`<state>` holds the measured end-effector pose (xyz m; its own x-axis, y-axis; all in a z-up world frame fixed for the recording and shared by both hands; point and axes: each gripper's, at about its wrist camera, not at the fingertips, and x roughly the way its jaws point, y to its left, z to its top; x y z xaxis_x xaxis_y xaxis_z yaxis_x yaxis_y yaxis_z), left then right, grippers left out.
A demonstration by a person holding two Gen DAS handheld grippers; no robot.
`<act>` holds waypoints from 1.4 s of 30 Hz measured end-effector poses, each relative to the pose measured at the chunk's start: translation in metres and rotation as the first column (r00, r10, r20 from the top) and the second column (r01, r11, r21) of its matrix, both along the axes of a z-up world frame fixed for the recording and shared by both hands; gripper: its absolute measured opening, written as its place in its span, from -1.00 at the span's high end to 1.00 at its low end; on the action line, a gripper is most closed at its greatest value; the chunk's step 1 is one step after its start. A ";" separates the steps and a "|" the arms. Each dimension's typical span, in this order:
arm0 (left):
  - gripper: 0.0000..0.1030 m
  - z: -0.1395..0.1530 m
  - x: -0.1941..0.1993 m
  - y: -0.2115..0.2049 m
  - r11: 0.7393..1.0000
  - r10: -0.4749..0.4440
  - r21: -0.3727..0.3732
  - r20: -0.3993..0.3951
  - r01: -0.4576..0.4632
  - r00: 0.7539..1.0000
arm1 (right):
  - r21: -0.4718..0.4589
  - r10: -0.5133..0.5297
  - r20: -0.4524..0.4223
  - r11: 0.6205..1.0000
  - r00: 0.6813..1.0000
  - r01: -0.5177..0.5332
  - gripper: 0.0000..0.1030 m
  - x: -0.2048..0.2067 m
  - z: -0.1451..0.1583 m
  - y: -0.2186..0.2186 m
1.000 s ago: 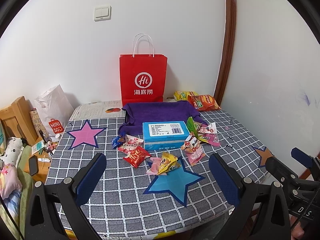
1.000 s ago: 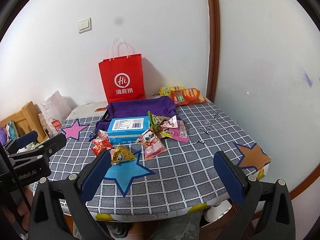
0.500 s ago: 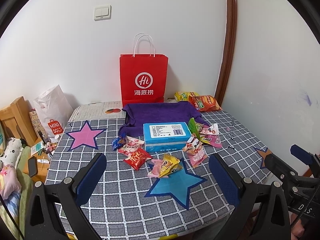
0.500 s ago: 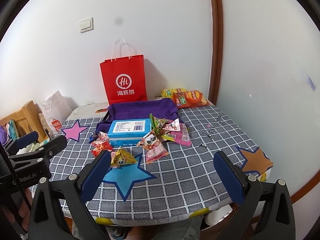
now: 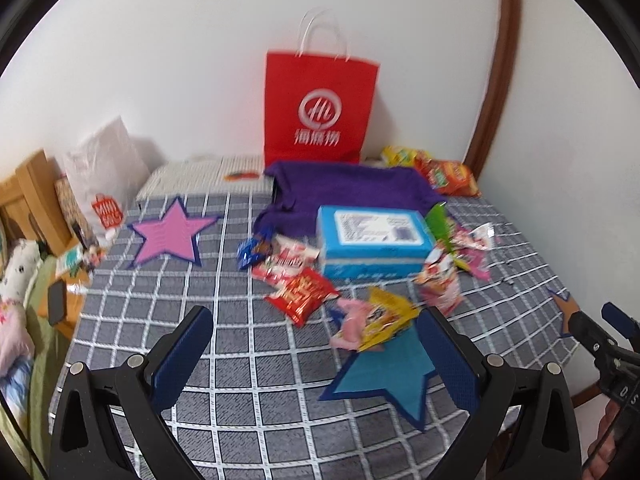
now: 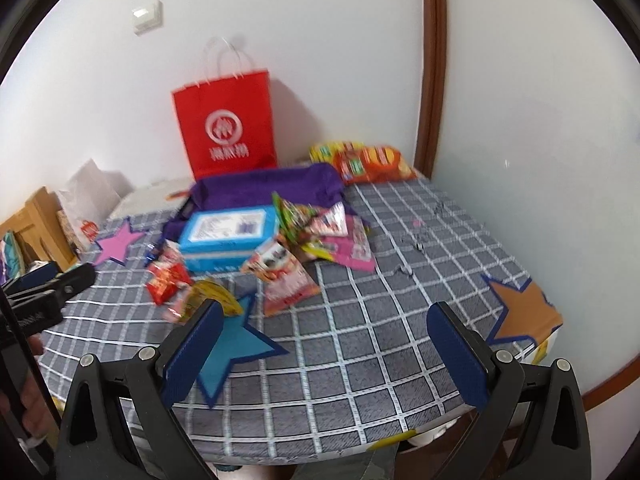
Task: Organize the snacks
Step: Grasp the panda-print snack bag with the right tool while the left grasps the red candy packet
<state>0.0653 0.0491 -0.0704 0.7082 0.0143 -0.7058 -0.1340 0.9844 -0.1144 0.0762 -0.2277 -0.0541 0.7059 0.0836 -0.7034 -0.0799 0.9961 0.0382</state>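
A: Left wrist view: the left gripper (image 5: 316, 354) is held spread wide with nothing between its fingers. Is the right gripper (image 6: 326, 346) the same?

B: Yes, released and empty.

A: What has been done?

B: Apparently nothing; the snack packets (image 5: 300, 290) are scattered around one blue box (image 5: 374, 242) on the checked table (image 5: 240, 364).

A: Counted?

B: Roughly ten loose packets, blurred; two larger bags (image 6: 372, 162) beside one red paper bag (image 5: 320, 108).
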 end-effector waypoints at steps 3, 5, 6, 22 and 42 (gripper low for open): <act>-0.96 -0.022 0.011 0.010 1.000 0.015 0.008 -0.026 -0.015 1.000 | 0.015 -0.011 -0.024 1.000 1.000 0.011 -0.95 0.015 -0.020 -0.005; -0.96 -0.036 0.020 0.017 1.000 0.030 0.004 -0.042 -0.030 0.999 | 0.036 -0.005 -0.029 0.999 1.000 0.006 -0.94 0.025 -0.034 -0.006; -0.96 -0.042 0.023 0.021 0.999 0.031 -0.010 -0.055 -0.031 0.998 | 0.041 0.000 -0.032 0.999 0.999 0.002 -0.93 0.030 -0.039 -0.006; -0.96 -0.088 0.067 0.063 0.996 0.048 -0.073 -0.087 -0.055 0.995 | 0.080 0.172 -0.133 0.984 0.976 -0.162 -0.89 0.133 -0.121 0.052; -0.96 -0.107 0.117 0.035 0.989 -0.111 -0.106 -0.100 0.101 0.989 | -0.048 0.254 -0.064 0.965 0.965 -0.257 -0.27 0.121 -0.130 0.054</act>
